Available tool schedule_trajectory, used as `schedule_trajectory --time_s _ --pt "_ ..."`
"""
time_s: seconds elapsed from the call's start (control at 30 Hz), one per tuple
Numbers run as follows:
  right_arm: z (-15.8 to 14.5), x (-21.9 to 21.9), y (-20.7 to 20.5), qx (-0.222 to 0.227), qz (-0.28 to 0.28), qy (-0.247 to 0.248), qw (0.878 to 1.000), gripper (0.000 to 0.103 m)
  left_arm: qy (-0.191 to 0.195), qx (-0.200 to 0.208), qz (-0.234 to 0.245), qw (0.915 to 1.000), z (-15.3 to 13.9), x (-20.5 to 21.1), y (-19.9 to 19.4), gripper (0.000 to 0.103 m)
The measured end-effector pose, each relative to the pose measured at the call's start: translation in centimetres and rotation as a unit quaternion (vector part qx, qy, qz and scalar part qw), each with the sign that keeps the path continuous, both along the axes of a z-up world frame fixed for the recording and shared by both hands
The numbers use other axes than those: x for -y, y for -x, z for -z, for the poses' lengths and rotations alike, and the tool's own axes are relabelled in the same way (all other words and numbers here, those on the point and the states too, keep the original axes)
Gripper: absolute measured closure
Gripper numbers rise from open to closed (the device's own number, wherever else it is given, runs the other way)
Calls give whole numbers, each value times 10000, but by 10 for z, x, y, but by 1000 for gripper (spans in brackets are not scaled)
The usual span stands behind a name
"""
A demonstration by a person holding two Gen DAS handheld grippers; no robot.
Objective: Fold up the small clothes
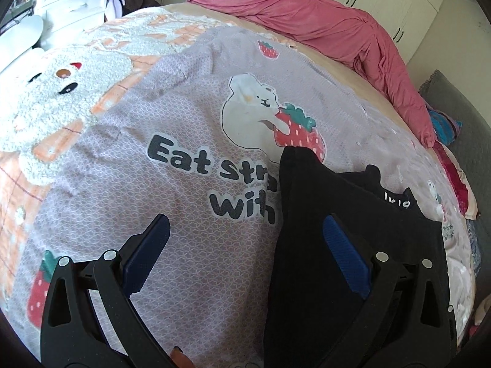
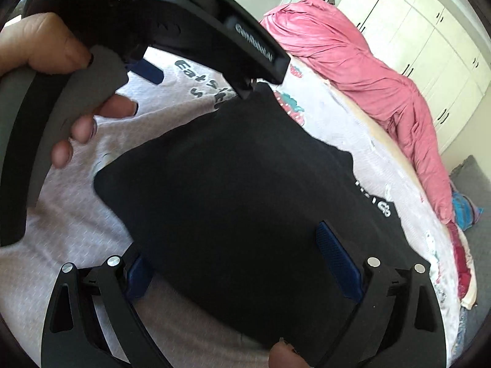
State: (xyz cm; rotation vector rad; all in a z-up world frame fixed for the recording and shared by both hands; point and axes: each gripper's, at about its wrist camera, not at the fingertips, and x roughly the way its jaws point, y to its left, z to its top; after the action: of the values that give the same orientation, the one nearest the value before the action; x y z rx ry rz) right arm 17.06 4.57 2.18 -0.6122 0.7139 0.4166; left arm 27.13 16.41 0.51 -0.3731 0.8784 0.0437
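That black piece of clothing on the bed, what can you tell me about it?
The black garment is small, of soft dark fabric, plain but for white lettering near its far edge, too cut off to read. It looks folded into a rough rectangle, lying flat but askew on the lilac strawberry blanket. The right tongs stand open astride it, one blue pad over the cloth, the other at its edge. The left tongs, also open, have one pad over its side. Neither clearly pinches it.

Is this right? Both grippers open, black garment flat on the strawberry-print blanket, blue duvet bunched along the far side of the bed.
One error: the duvet is pink, not blue, as both wrist views show. The rest holds: left gripper and right gripper are open, and the black garment lies on the strawberry-print blanket.
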Motion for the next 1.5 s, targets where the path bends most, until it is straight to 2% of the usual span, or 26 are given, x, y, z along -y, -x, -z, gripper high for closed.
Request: schedule_trajectory --time_s 0.07,0.1,0.13,0.17,0.23,0.33,0.43,0.53,0.67,0.7,0.73,0.77,0.87,0.97,1.13,1.23,1.5 --pt "-2 0 -2 140 37 -11 9999 19 114 -39 65 9999 3 2 -4 10" --pt "-5 1 -3 163 37 -48 9998 35 165 -42 89 9998 4 2 -5 10" --pt "-7 4 -3 173 30 -117 9998 46 215 -45 102 9997 4 3 -7 10" --pt "-12 9 -2 202 37 -267 9994 51 253 -39 112 9996 4 3 -9 10" --pt "-19 19 0 224 18 -525 9984 68 328 -3 156 9993 1 5 -11 10" --pt "-33 34 8 474 50 -812 9956 83 621 71 316 9975 -5 10 -17 10" --pt "-44 51 13 577 204 -1091 9922 93 969 141 568 9936 -11 22 -21 10" --pt "-52 63 19 667 316 -1277 9891 95 1233 150 901 9882 -17 40 -30 10" --pt "-60 84 24 763 526 -1599 9828 96 1011 211 1059 9890 -24 67 -29 10" --pt "-61 87 25 776 557 -1651 9816 96 1026 240 1096 9884 -24 72 -29 13" --pt "-62 93 26 782 594 -1728 9801 96 1093 286 1167 9867 -25 79 -28 30" --pt "-64 100 27 794 639 -1840 9776 96 1155 287 1241 9851 -25 86 -27 51" --pt "-66 120 28 800 837 -2152 9697 96 1201 339 1364 9828 -29 103 -25 67" --pt "-66 140 26 759 989 -2509 9600 96 1086 436 1471 9822 -41 124 -22 75" --pt "-72 177 32 693 1418 -3074 9384 97 647 501 1754 9811 -64 168 -19 78" --pt "-77 204 35 584 1667 -3412 9232 97 517 487 1885 9795 -73 191 -19 78" --pt "-76 248 37 457 2128 -3825 8980 97 76 364 2124 9765 -81 251 -22 79"
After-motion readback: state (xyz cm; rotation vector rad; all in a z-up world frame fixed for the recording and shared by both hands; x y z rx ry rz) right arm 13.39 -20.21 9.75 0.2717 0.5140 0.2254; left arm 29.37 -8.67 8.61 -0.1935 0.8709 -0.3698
